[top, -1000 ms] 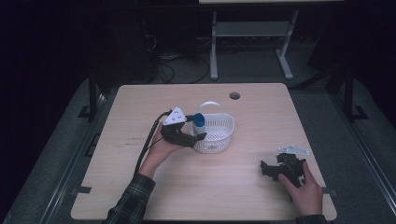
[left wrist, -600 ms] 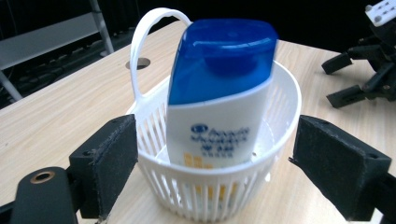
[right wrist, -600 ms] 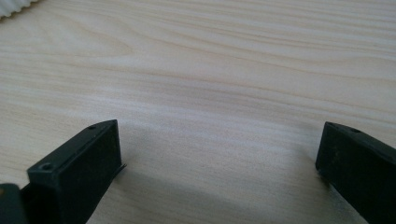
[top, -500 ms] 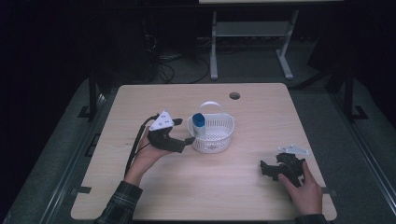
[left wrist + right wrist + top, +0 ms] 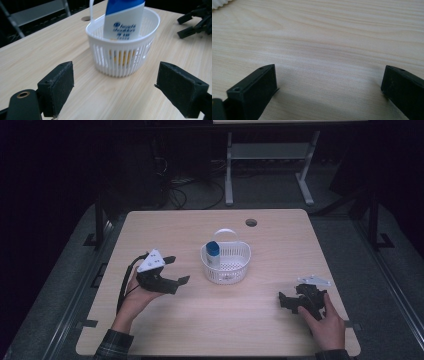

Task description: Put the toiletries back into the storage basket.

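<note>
Since the earlier frames the left gripper has drawn back from the white basket, moving toward the left of the high view. It was up against the basket's left wall a second ago; now it sits near the left edge of the table, well apart from the basket, held above the wood in the person's left hand. The shampoo bottle, white with a blue cap, stands upright inside the basket at its left side, in the middle of the high view. The basket's thin handle arches up behind it.

In the left gripper view, the two black jaws stand wide apart at the lower left and lower right, with bare wood between them. The basket fills the upper middle of that view, and the bottle rises from it, its blue and white label facing the camera.

The right gripper has stayed at the lower right of the high view, resting on the table under the person's right hand. In the right gripper view its jaws are also spread wide, at the lower corners, with pale wood grain between them and nothing held. A sliver of the basket's rim shows at the upper left corner of that view.
</note>
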`<state>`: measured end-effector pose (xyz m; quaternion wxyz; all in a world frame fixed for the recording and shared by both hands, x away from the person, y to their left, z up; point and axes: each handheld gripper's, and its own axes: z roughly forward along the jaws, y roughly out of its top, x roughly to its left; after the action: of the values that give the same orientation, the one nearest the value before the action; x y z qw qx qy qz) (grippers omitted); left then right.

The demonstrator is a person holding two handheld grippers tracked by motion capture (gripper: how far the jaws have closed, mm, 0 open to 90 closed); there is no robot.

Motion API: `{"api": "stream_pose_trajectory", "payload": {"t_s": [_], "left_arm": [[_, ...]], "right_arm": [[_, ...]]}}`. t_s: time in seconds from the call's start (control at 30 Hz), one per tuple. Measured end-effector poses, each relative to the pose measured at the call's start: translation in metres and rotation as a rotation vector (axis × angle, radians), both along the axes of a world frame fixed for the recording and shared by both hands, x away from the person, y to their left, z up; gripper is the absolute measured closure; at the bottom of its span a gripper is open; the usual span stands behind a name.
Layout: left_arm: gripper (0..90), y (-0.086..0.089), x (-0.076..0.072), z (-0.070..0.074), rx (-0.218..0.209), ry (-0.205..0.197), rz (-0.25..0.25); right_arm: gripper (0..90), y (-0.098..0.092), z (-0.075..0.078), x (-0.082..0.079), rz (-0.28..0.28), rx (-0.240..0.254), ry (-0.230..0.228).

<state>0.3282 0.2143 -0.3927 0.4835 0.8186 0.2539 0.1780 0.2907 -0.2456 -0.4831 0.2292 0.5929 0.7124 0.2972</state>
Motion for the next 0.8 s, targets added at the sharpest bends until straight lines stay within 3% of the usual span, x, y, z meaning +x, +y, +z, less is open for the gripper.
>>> {"api": "stream_pose_trajectory", "payload": {"t_s": [0.27,0.33,0.63,0.8], "left_arm": [[13.8,0.021,-0.016,-0.010,0.031,0.011,0.039],[13.8,0.027,-0.022,-0.014,0.062,0.012,0.051],[13.9,0.042,-0.037,-0.026,0.087,0.040,0.078],[14.0,0.051,-0.044,-0.036,0.131,0.055,0.099]], "right_arm": [[0.0,0.000,0.000,0.000,0.000,0.000,0.000],[0.0,0.000,0.000,0.000,0.000,0.000,0.000],[0.0,0.000,0.000,0.000,0.000,0.000,0.000],[0.0,0.000,0.000,0.000,0.000,0.000,0.000]]}}
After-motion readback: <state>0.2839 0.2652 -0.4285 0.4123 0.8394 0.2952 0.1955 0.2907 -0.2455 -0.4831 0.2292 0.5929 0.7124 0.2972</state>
